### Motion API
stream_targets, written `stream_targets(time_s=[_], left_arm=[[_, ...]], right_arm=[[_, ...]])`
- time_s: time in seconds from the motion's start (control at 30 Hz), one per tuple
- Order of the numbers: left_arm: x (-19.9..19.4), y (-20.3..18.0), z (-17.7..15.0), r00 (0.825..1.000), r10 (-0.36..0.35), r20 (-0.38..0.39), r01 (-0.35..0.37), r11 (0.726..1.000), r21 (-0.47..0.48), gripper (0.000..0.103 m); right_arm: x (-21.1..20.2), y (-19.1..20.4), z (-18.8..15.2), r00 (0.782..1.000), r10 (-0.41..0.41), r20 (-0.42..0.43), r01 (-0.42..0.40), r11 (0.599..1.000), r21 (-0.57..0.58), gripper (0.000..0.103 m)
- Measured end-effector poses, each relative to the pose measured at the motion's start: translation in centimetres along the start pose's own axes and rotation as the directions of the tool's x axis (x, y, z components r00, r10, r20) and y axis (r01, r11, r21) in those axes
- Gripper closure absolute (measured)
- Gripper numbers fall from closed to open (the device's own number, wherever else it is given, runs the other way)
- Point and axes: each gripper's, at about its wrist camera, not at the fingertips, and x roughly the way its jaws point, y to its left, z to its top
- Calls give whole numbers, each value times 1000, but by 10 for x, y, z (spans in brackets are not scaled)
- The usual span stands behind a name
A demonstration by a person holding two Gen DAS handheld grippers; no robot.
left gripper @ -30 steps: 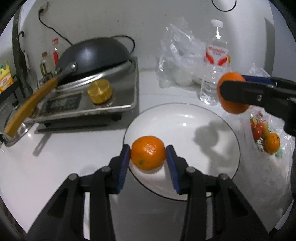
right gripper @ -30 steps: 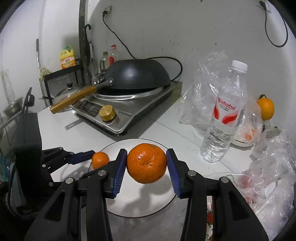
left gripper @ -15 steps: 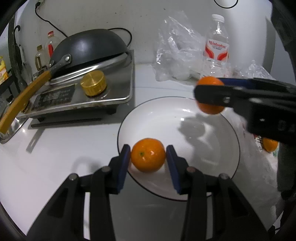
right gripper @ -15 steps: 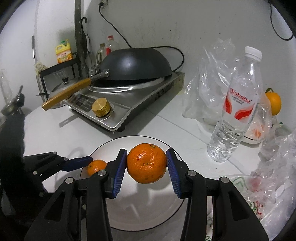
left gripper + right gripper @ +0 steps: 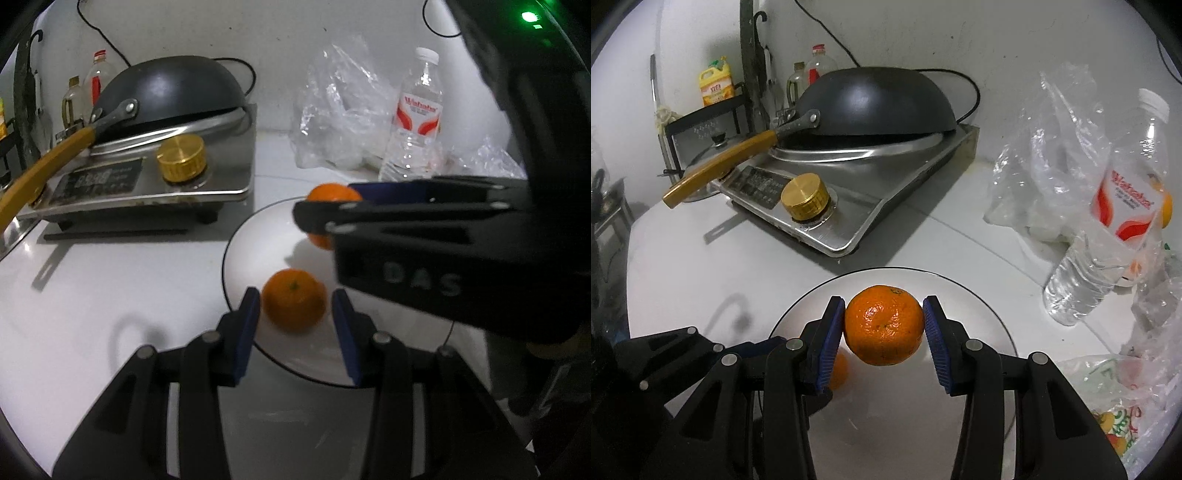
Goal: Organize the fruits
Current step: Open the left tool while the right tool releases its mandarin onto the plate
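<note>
White counter [image 5: 683, 280], stove with wok at back. Right gripper [image 5: 884, 330] pinching big orange [image 5: 884, 325], held over plate [image 5: 979, 306]. Left gripper [image 5: 295, 314] straddles small orange [image 5: 295, 301] sitting on plate near its front rim; gap visible on the right pad, left pad looks just clear too, blurry. Water bottle [image 5: 1108, 236] and plastic bags at right.

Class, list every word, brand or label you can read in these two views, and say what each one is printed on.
"DAS": on the right gripper body, left wrist view.
"Wahaha": water bottle label; smaller print beneath unreadable.
Yellow bottle label: too blurred.
Cooker control panel: markings too small.
Printed bag: no legible text.
</note>
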Motion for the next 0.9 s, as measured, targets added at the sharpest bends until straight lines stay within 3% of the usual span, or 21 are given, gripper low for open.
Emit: stream_targets(time_s=[0.33, 0.6, 0.7, 0.9], left_arm=[[-10, 15, -3, 998, -42, 44, 46, 996, -79, 61], [-9, 17, -2, 998, -44, 47, 48, 995, -85, 61], [-9, 16, -2, 998, -36, 49, 40, 996, -83, 61], [-14, 16, -2, 998, -29, 48, 33, 996, -89, 59]], right_arm=[[22, -2, 0, 996, 76, -45, -74, 996, 50, 56], [25, -1, 0, 994, 84, -62, -82, 996, 48, 55], [17, -2, 0, 996, 78, -41, -77, 996, 45, 43], [2, -5, 0, 998, 56, -15, -55, 997, 49, 42]])
